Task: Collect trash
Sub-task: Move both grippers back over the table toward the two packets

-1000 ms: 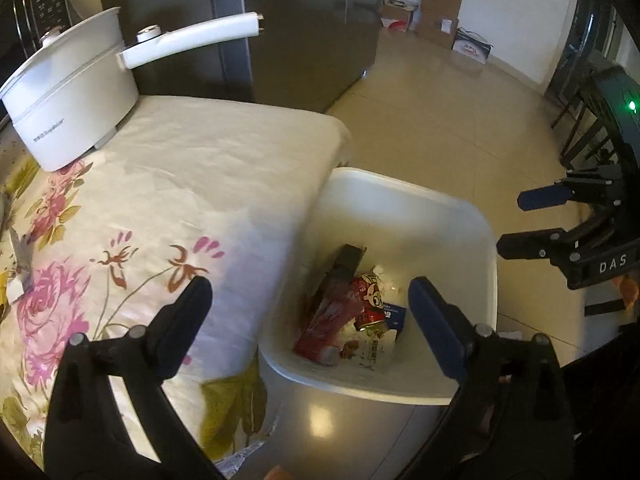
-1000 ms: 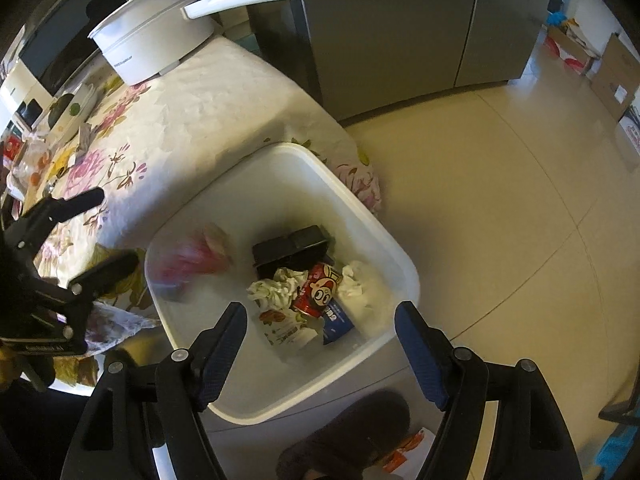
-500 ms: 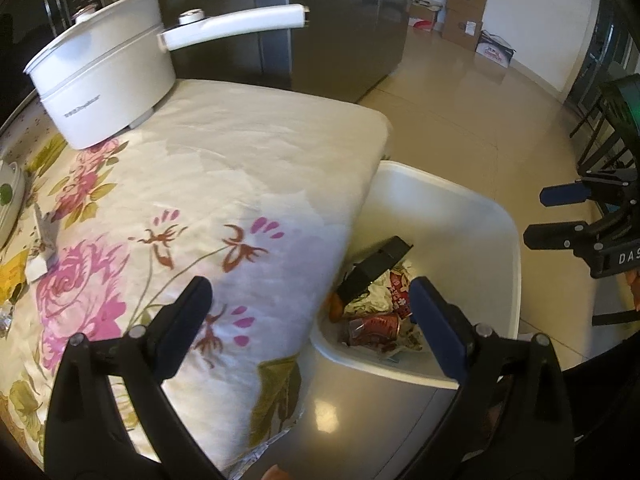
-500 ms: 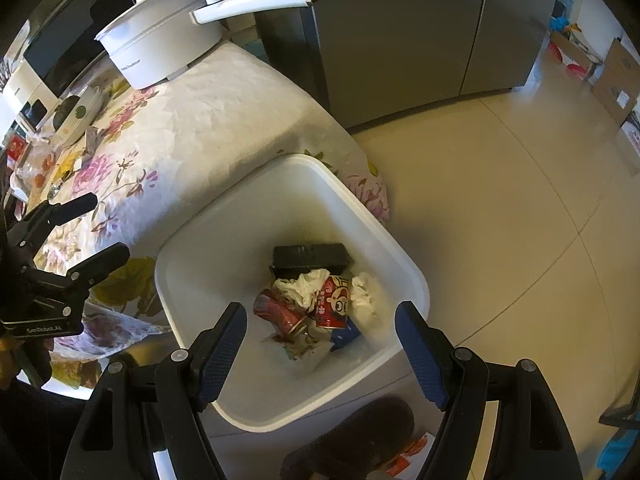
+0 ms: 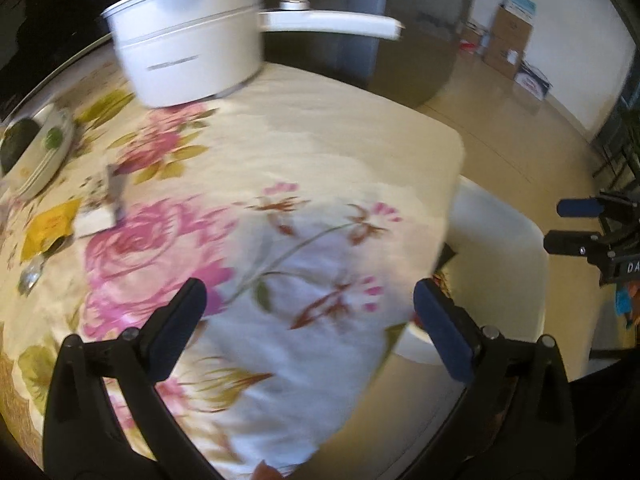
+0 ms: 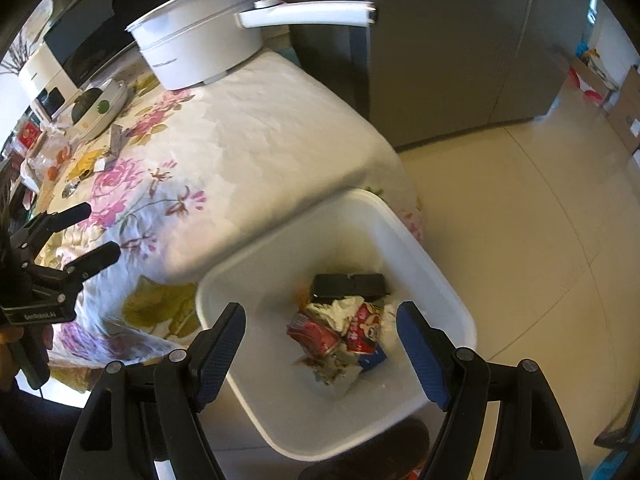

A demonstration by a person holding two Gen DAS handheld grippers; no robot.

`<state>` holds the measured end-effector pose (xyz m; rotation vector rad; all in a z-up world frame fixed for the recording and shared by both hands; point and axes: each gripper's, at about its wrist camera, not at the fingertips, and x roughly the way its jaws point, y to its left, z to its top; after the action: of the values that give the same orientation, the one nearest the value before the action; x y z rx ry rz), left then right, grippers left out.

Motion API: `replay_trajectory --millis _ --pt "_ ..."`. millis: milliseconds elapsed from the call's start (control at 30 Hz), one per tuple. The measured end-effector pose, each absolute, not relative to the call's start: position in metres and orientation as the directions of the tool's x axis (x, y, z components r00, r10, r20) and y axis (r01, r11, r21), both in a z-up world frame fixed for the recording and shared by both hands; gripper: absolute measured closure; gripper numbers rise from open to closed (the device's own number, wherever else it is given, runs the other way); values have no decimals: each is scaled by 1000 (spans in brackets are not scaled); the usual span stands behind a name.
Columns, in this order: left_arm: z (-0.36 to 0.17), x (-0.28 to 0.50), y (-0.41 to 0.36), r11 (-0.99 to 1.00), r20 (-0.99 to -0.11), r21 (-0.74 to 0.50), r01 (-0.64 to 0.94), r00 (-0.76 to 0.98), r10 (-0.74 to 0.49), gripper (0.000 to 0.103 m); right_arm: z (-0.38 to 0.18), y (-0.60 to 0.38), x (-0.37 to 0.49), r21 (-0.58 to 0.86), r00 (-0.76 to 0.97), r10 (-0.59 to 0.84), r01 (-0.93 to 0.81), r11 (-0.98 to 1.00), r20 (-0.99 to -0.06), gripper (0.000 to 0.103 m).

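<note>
The right gripper [image 6: 320,340] is held with jaws apart and empty above the white bin [image 6: 440,276], where a red can [image 6: 316,332], crumpled wrappers [image 6: 344,308] and a black box [image 6: 348,285] lie. The left gripper [image 5: 308,312], likewise spread and empty, is seen over the flowered tablecloth [image 5: 280,152], left of the bin, with a white pot [image 5: 188,48] at the far end.

Each gripper, left gripper [image 5: 306,316] and right gripper [image 6: 320,338], has a black frame, silver screws, and two fingers faced with blue ribbed pads [image 6: 420,354]. White lettering marks the frames.
</note>
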<state>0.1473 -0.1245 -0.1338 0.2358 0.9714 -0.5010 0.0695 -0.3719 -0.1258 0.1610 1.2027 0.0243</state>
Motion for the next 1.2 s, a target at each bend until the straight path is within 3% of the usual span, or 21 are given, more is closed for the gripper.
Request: replay_trajectory --millis 833,1200 --pt "-127 191 74 991 -839 -82 110 529 -128 0 -123 -222 148 167 373 189 -90 982 -908 21" --pt "-134 189 142 996 -858 -28 -82 513 18 0 -129 -146 191 217 366 244 -114 969 -898 21"
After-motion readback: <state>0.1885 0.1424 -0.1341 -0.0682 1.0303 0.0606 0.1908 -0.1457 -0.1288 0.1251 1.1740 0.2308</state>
